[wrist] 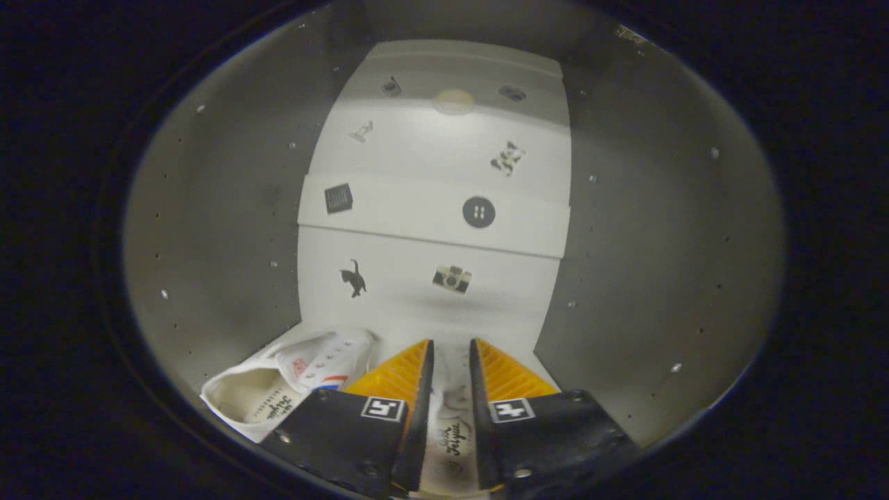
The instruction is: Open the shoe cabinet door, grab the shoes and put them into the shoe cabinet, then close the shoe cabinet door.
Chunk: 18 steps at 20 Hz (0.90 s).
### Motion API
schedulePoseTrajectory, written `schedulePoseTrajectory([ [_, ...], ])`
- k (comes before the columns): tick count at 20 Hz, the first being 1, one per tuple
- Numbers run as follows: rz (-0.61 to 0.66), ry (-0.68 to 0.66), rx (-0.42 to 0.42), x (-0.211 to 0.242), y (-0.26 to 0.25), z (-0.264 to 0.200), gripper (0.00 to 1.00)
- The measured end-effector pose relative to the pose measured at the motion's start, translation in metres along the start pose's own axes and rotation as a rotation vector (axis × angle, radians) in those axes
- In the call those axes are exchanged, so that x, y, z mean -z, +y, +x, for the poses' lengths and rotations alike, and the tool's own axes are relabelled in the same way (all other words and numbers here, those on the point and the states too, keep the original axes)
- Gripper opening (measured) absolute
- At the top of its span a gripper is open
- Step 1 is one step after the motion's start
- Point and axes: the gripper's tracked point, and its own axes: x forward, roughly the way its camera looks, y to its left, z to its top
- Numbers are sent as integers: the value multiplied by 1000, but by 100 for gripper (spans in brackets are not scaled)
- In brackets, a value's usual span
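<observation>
In the gripper view, the gripper (451, 361) reached into the shoe cabinet (208, 229), whose grey side walls ran up the left and right of the frame and whose white back panel (444, 153), dotted with small stickers, filled the centre. Low in the frame, its two fingers stood narrowly apart with a white shoe (450, 427) between them; they looked closed on it, seemingly gripping the shoe by its edge, though the contact itself was hard to make out. A second white shoe (292, 389) lay on the cabinet floor at the lower left, just beside the left finger. The step in hand appeared to be setting the held shoe down: it would go best lowered flat beside its mate without nudging it, toe toward the back panel, and released only once the sole rested on the floor.
</observation>
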Motion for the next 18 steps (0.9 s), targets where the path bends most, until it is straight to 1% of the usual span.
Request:
schedulePoseTrajectory([
  [2, -22, -12, -1, -13, 5, -20, 48],
  [5, 3, -54, -16, -40, 17, -63, 70],
  [8, 13, -117, 9, -67, 26, -116, 89],
  [10, 17, -136, -30, -78, 44, -165, 100],
  [14, 36, -119, -132, -92, 70, -258, 100],
  [16, 26, -111, -154, -100, 64, -309, 100],
  [18, 56, -117, -163, -109, 49, -361, 100],
])
